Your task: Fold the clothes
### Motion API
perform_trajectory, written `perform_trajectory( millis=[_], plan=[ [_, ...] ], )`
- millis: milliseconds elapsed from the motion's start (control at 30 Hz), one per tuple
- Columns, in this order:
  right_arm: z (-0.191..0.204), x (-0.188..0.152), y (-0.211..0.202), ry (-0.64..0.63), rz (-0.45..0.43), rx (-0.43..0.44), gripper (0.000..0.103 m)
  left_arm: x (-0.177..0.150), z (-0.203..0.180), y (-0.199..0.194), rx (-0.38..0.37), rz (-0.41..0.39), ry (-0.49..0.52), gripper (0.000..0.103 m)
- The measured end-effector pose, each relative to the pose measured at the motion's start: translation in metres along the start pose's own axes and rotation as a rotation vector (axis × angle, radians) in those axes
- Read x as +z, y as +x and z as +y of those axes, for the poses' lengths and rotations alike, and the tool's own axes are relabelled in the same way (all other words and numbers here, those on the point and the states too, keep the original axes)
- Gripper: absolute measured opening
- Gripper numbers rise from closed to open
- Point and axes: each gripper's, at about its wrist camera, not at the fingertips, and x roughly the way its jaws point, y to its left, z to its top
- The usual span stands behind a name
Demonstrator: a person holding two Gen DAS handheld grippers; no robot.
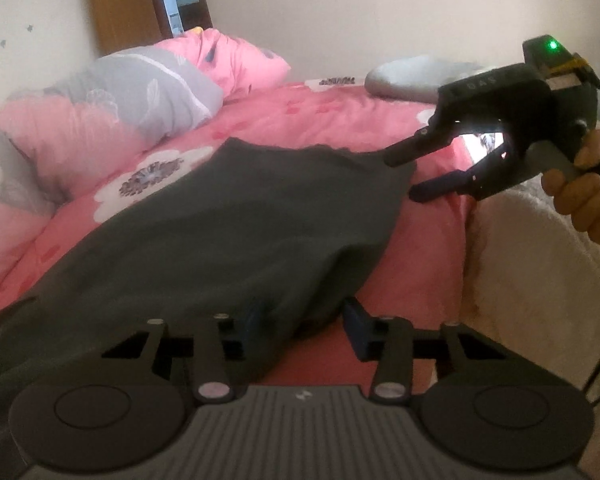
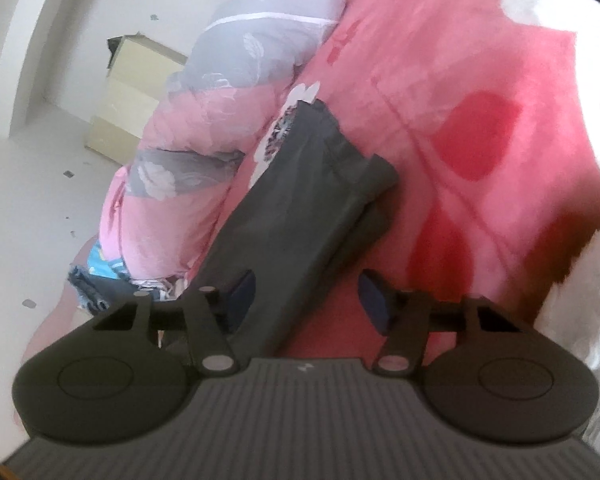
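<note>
A dark grey garment point(image 1: 236, 216) lies spread on the pink bedspread point(image 1: 332, 116). My left gripper point(image 1: 304, 326) stands at its near corner. The cloth drapes over the left finger, and a strip of bedspread shows between the cloth and the right finger point(image 1: 358, 332), so the jaws stand apart. My right gripper point(image 1: 408, 176), held in a hand point(image 1: 580, 196), straddles the far right corner with its jaws apart. In the right wrist view the garment point(image 2: 296, 200) runs between the right gripper's point(image 2: 308, 296) fingers, against the left one and clear of the right one.
A rolled pink and grey quilt point(image 1: 112, 112) lies along the left side of the bed. A pale pillow point(image 1: 412, 76) rests at the far end by the wall. A white fluffy blanket point(image 1: 540, 264) is on the right. A wooden cabinet point(image 1: 124, 4) stands behind.
</note>
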Motion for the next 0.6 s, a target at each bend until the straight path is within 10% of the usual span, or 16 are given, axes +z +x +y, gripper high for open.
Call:
perform_trajectory(
  millis=[333,467,600],
  plan=[
    [-0.001,0.004,0.007,-0.002,-0.009,-0.033,0.048,-0.004,0.004,0.009,-0.011,0.002,-0.012,0.036],
    [-0.003,0.006,0.011,-0.012,-0.015,-0.039,0.015,-0.004,0.011,0.008,-0.023,-0.006,-0.047,0.019],
    [-0.004,0.007,0.013,-0.014,-0.025,-0.025,0.005,-0.004,0.022,0.006,-0.033,-0.024,-0.098,0.008]
  ],
)
